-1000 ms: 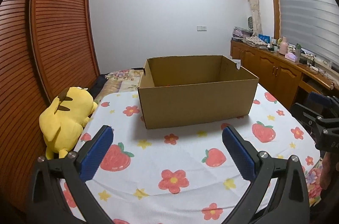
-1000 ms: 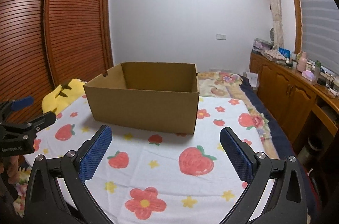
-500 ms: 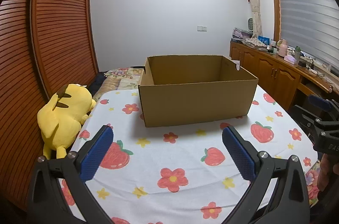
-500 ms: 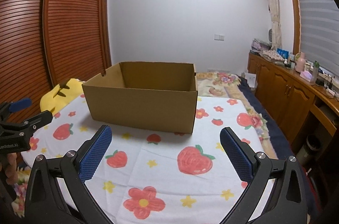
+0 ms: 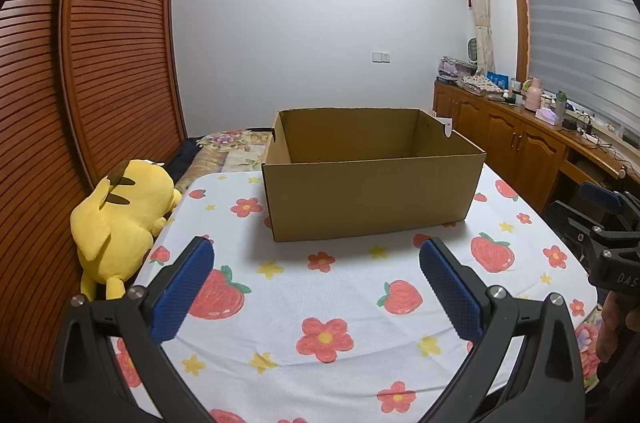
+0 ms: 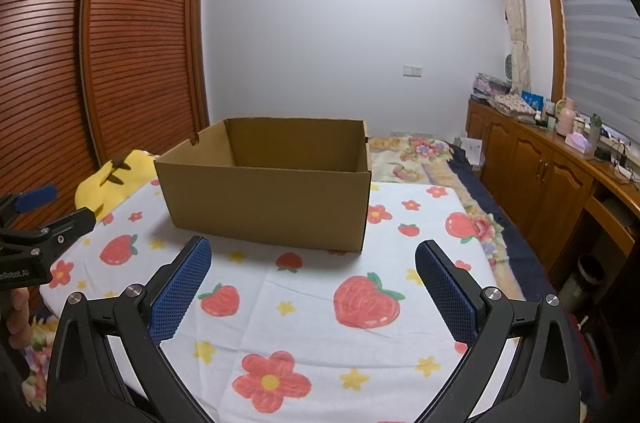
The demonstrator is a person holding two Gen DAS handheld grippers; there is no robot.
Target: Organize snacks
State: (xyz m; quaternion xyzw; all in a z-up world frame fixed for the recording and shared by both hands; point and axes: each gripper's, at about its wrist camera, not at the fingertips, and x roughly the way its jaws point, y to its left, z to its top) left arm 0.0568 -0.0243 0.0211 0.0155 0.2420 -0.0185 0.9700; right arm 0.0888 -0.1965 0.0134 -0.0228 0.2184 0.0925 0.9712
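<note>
Strawberry-print surface point(image 5: 280, 307) carries the box point(image 5: 372, 199) ahead of my left claw point(image 5: 316, 287) and right claw point(image 6: 312, 283), both released, empty.

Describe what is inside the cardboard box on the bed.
Inside the cardboard box only bare brown inner walls show in both views. The near wall hides the floor, so whether any snacks lie at the bottom cannot be told.

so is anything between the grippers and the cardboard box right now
Nothing visible. Only bare strawberry-print cloth lies between the open left gripper, the open right gripper and the cardboard box. The yellow plush sits off to the left. No snacks are in view.
</note>
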